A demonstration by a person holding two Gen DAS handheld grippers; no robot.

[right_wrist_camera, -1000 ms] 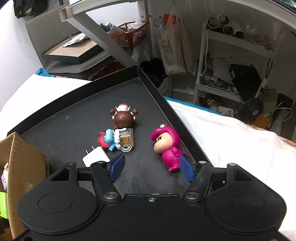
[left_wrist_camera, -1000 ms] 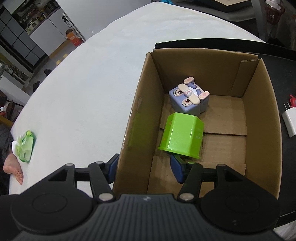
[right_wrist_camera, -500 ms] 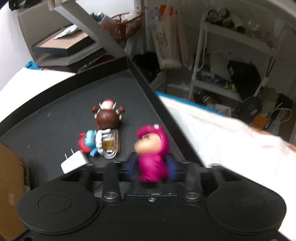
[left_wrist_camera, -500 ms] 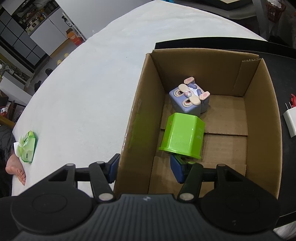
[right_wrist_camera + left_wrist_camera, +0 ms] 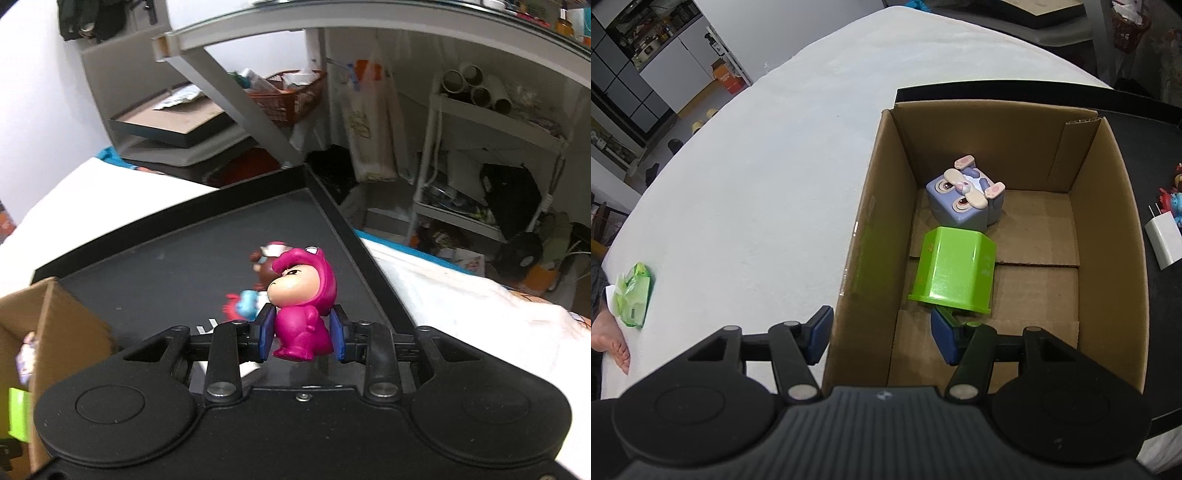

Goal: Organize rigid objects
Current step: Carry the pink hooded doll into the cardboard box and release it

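Right gripper (image 5: 303, 334): closed on pink figure (image 5: 301, 314), raised above tray (image 5: 166, 266). Left gripper (image 5: 881, 334): open, straddling box (image 5: 857, 258) wall. Advice: keep figure upright, clear box rim before release.

No legible text, labels or numbers anywhere I look; faint embossing on the green block (image 5: 955, 271) unreadable.

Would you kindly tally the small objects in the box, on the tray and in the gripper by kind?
Figurines: 4 (purple cube in the box, pink in the right gripper, brown and blue on the tray)
Green containers: 1
White chargers: 1
Total: 6
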